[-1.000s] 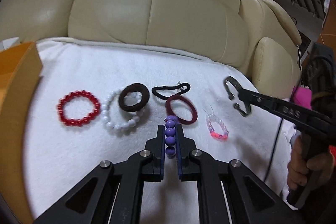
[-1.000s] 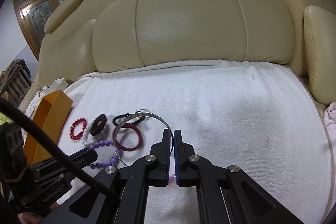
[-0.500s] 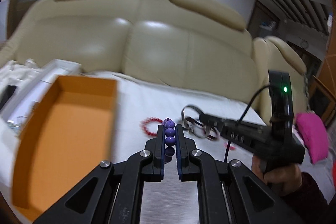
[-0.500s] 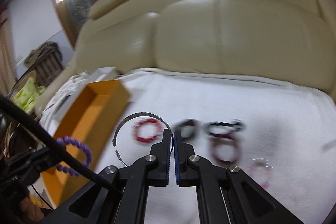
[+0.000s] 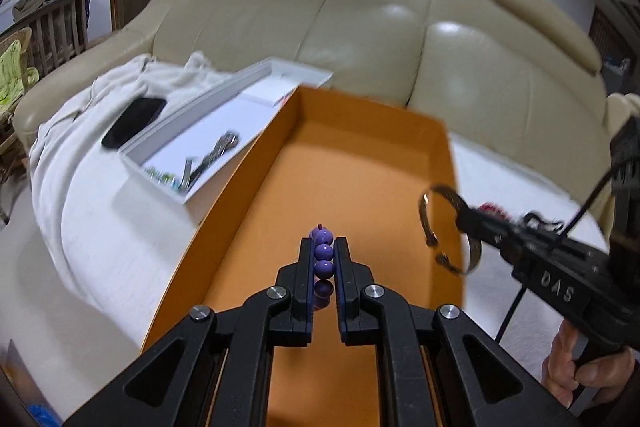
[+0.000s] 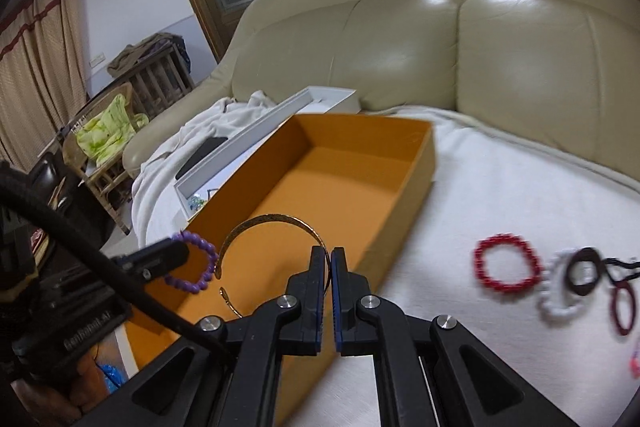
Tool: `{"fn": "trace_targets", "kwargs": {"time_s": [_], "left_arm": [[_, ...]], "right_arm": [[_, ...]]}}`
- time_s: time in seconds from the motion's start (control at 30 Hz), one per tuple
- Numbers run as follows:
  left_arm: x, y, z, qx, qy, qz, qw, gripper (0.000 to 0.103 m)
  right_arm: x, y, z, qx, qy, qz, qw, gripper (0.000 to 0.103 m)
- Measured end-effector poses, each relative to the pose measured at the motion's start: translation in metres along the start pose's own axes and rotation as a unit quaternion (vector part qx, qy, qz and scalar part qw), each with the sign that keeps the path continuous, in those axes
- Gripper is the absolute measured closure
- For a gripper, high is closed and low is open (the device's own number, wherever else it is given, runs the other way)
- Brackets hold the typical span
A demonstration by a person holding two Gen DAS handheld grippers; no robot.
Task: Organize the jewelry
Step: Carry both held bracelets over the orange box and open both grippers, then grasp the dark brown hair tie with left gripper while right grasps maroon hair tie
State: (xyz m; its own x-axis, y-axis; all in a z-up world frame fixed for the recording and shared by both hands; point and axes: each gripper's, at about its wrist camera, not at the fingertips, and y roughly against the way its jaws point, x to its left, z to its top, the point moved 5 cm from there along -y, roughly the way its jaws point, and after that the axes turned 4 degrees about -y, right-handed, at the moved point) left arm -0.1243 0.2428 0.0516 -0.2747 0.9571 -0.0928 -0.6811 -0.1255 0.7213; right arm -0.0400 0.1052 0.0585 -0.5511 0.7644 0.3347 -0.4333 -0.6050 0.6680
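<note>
Orange box under both loaded grippers

Left gripper [image 5: 323, 259] clamps purple bead bracelet [image 6: 196, 267] over orange box [image 6: 340, 183]. Right gripper [image 6: 330, 267] pinches metal bangle [image 6: 272, 223] above box's near corner. White tray [image 5: 208, 135] touches box's left wall; red bracelet [image 6: 506, 263] lies on towel [image 6: 500, 187].

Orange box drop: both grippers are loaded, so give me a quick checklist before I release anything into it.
1. Left gripper shut on purple bead bracelet: ok.
2. Right gripper shut on metal bangle: ok.
3. Purple bead bracelet over the orange box floor: ok.
4. Metal bangle fully over the box: cannot tell; in the left wrist view it hangs at the box's right wall.
5. Box floor free of other items: ok.
6. Bangle and bracelet apart, not tangled: cannot tell; they look close in the right wrist view.
</note>
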Motion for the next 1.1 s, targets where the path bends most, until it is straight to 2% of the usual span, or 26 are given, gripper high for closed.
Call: {"fn": "trace_targets", "kwargs": {"time_s": [0.1,0.17,0.27,0.33,0.37,0.47,0.73,0.93,1.1], "left_arm": [[0.007,-0.009,-0.007,0.023,0.003,0.013,0.9996,0.093],[0.009,-0.012,-0.006,0.028,0.008,0.026,0.9993,0.093],[0.003,-0.008,0.000,0.010,0.009,0.026,0.9996,0.087],[-0.007,-0.003,0.003,-0.007,-0.006,0.028,0.9996,0.077],[-0.010,-0.004,0.005,-0.015,-0.012,0.025,0.9995,0.077],[-0.029,0.000,0.008,-0.030,-0.028,0.011,0.9991,0.077],[-0.087,0.001,0.015,-0.046,-0.066,-0.017,0.9966,0.077],[-0.136,-0.002,0.015,-0.056,-0.095,-0.052,0.9925,0.077],[-0.184,-0.019,0.015,-0.049,-0.123,-0.097,0.9864,0.075]], "right_arm": [[0.009,-0.022,-0.002,0.007,-0.004,0.003,1.000,0.099],[0.012,-0.032,-0.001,0.010,-0.014,0.011,1.000,0.094],[0.006,-0.038,0.001,0.013,-0.038,0.017,0.999,0.091],[-0.002,-0.030,0.003,0.008,-0.047,0.022,0.999,0.091],[-0.008,-0.024,0.004,0.000,-0.050,0.021,0.999,0.091],[-0.032,0.003,0.008,-0.029,-0.064,0.007,0.998,0.091],[-0.126,0.064,0.001,-0.043,-0.120,-0.062,0.990,0.091],[-0.192,0.101,-0.017,-0.035,-0.162,-0.108,0.980,0.091],[-0.230,0.112,-0.031,-0.016,-0.183,-0.135,0.974,0.091]]}}
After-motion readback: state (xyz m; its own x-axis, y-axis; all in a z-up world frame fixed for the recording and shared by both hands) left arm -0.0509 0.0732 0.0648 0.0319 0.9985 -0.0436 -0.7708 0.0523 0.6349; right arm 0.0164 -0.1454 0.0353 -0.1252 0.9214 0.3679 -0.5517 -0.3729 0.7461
